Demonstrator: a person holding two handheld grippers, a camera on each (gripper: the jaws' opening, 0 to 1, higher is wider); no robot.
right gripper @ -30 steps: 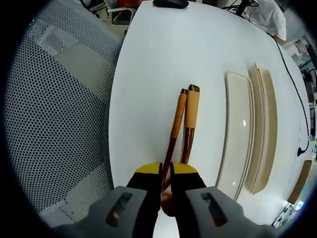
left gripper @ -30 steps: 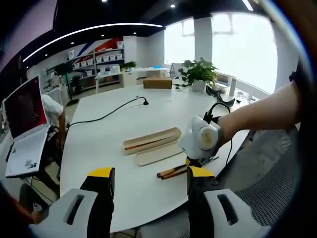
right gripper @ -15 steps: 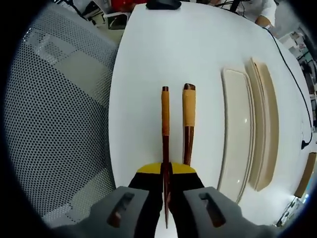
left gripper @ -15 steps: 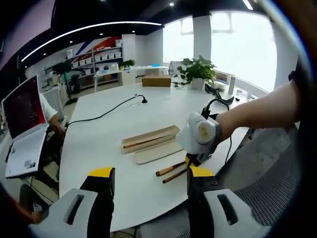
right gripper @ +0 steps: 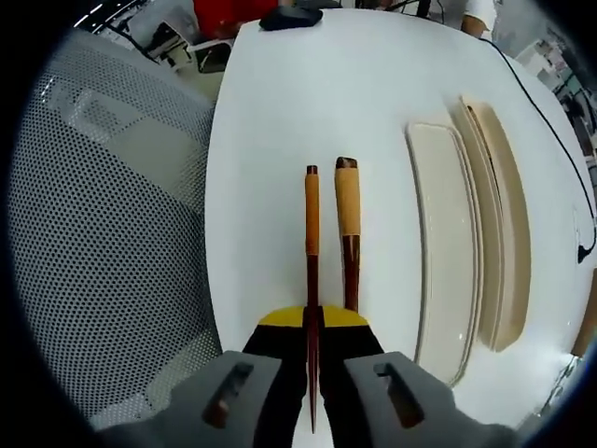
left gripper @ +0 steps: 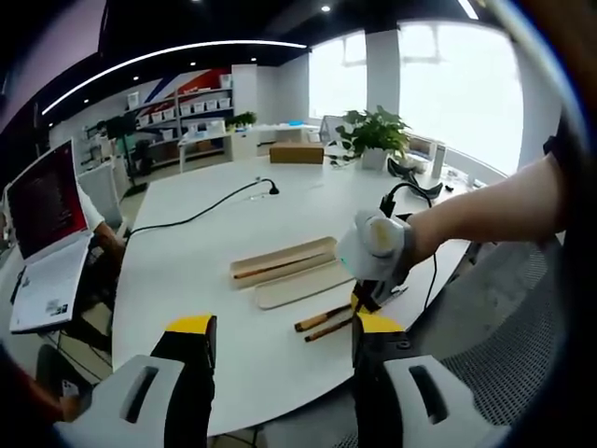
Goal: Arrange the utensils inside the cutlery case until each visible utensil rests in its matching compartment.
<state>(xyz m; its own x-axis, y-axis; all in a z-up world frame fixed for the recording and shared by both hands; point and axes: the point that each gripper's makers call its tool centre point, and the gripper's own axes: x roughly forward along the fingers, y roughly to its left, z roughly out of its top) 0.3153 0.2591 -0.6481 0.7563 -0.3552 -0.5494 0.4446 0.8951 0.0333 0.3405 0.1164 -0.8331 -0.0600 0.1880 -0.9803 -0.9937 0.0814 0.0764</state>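
The right gripper (right gripper: 312,322) pinches a slim wooden utensil (right gripper: 312,233), jaws closed on it; a second utensil (right gripper: 348,210) lies just beside it on the white table (right gripper: 280,112). The cutlery case (right gripper: 499,215) and its lid (right gripper: 443,233) sit nearby; the left gripper (left gripper: 284,325) hangs with jaws apart, holding nothing.

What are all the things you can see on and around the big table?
Table: one, white, rounded.
Cutlery case: one, beige, mid-table, a wooden piece lying inside.
Case lid: one, cream, flat beside the case.
Wooden utensils: two, brown with orange handles; one gripped, one lying beside it on the table.
Cable: one, black, running across the table.
Plant: one, green, far table edge.
Cardboard box: one, brown, far side.
Laptop: one, open, left of the table.
Mesh chair: one, grey, beside the table.
Left gripper: yellow tips, open, empty.
Right gripper: yellow tips, shut on one utensil.
Arm: one, holding the right gripper.
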